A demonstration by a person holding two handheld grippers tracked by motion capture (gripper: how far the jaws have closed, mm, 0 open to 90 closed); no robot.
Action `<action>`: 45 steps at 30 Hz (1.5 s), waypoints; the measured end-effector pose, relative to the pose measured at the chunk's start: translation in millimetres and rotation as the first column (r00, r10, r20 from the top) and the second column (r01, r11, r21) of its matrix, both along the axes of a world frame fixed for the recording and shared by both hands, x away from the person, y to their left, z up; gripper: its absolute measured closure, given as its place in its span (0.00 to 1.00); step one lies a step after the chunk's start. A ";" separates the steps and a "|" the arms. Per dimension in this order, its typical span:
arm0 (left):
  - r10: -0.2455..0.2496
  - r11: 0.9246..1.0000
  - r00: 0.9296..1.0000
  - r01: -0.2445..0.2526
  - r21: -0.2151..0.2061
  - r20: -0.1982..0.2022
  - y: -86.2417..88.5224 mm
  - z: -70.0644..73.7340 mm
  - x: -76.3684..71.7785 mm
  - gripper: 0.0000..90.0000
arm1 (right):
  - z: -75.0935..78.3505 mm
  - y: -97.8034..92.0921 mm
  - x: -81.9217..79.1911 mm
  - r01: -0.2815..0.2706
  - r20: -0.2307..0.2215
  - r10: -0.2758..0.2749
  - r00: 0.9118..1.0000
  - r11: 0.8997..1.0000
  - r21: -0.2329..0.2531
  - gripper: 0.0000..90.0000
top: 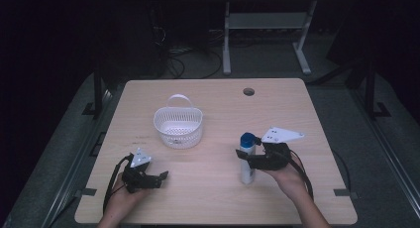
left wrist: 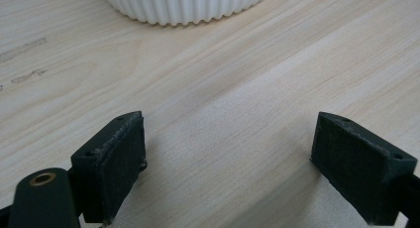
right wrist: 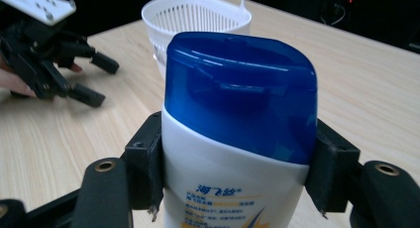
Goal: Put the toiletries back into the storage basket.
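Bottle [right wrist: 233, 139] upright on counter [top: 208, 188], clamped below blue cap by my right gripper [top: 247, 160]; I lift straight toward basket [top: 178, 126]. Left gripper [top: 161, 178] jaws apart, empty.

Bare table [top: 213, 188] lies open between my left gripper [top: 161, 178] and the bottle [top: 246, 161] at lower centre. The basket [top: 178, 126] blocks the centre-left, just above my spread left jaws; the upper right is free.

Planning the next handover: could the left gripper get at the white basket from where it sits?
Probably yes. The left gripper is open and holds nothing, and bare table lies between it and the basket.
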State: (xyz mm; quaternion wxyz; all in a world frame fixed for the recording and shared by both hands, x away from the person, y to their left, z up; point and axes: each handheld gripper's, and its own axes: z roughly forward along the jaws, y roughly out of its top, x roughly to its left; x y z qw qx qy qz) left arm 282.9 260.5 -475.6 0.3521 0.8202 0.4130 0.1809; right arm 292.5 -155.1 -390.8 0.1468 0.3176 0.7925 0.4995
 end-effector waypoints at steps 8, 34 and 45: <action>0.000 1.000 1.000 0.000 -0.001 -0.001 0.0 0.0 0.0 0.15 | 5.2 -5.7 2.1 0.014 0.010 -0.015 1.000 1.000 0.027 0.40; 0.000 1.000 1.000 0.000 0.002 -0.003 0.1 0.4 -0.1 0.15 | 39.8 -0.2 15.7 0.001 0.058 -0.004 0.998 0.999 0.047 0.39; -0.001 1.000 1.000 0.001 0.004 -0.002 0.1 0.3 0.0 0.15 | 53.1 9.1 27.6 -0.008 0.081 0.003 0.997 0.998 0.060 0.39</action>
